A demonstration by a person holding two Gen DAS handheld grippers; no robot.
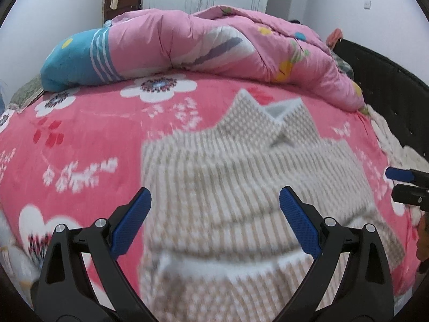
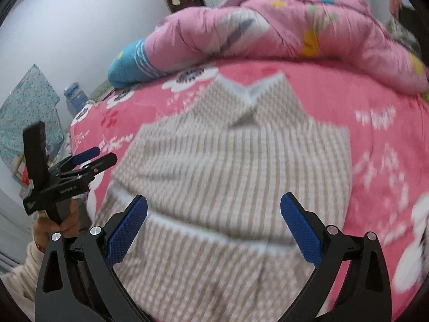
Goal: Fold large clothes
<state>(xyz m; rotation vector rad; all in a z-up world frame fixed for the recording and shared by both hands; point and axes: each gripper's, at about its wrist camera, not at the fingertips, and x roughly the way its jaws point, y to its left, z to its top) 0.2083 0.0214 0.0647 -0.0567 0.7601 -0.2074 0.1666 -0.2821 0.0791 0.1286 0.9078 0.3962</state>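
Beige checked shirt spread flat on the pink floral bed, collar at the far end toward the pink quilt, long axis running from collar straight back to the near hem. A folded band crossing the shirt's lower part, so probably partly folded already. Left gripper poised above the shirt's lower half, jaws spread wide, nothing held. Right gripper likewise over the lower half, jaws wide and empty. In the right view, left gripper off the shirt's left edge. Each about equally near the hem; likely next a downward reach for the near corners.
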